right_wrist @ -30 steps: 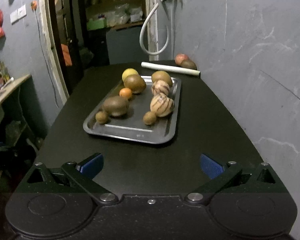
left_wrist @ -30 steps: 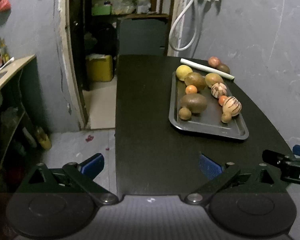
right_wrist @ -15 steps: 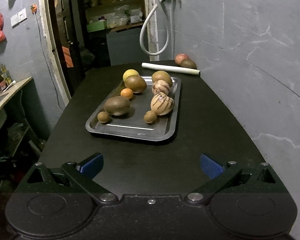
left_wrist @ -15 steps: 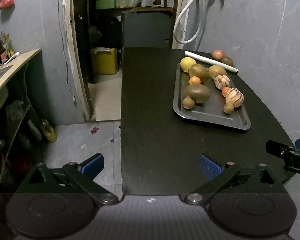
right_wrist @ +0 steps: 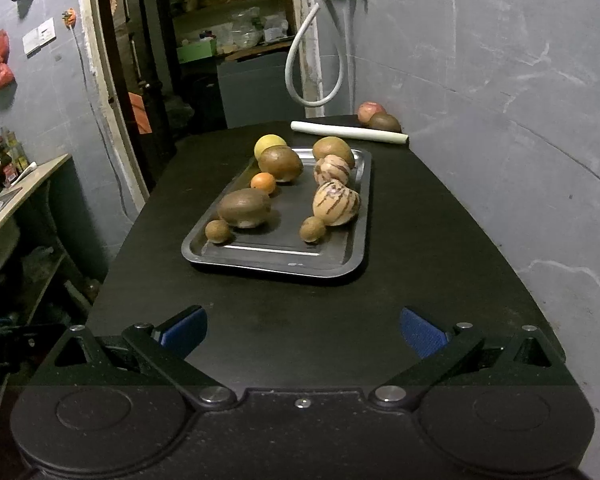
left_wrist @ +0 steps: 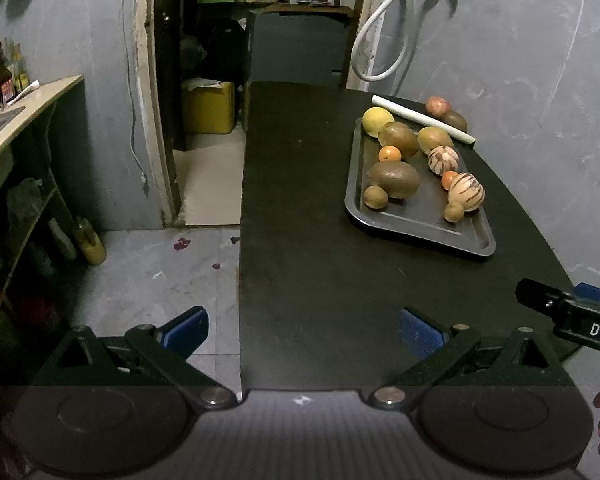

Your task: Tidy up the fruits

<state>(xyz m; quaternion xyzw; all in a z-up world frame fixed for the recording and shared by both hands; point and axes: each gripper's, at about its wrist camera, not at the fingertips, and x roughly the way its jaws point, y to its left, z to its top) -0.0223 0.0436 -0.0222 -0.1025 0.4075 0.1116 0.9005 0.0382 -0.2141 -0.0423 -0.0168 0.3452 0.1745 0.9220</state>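
Observation:
A dark metal tray [right_wrist: 276, 258] [left_wrist: 420, 228] lies on a black table [right_wrist: 420, 240] [left_wrist: 300, 200] and holds several fruits: a yellow one [right_wrist: 269, 144], brown ones [right_wrist: 244, 208], a small orange [right_wrist: 263, 182], and striped ones [right_wrist: 336, 202]. A red fruit [right_wrist: 370, 111] and a brown fruit [right_wrist: 385, 122] lie off the tray at the far end. My left gripper [left_wrist: 302, 330] is open and empty over the table's near left edge. My right gripper [right_wrist: 302, 330] is open and empty over the near end, short of the tray. It shows in the left wrist view [left_wrist: 572, 312].
A white roll [right_wrist: 348, 132] lies across the table's far end behind the tray. A grey wall [right_wrist: 500, 120] runs along the right side. To the left are the floor [left_wrist: 160, 272], a counter with bottles [left_wrist: 20, 96] and a doorway with a yellow container [left_wrist: 210, 106].
Both grippers have drawn back from the tray a little, and the left one has shifted so more floor shows. Both stayed open and the fruits have not moved.

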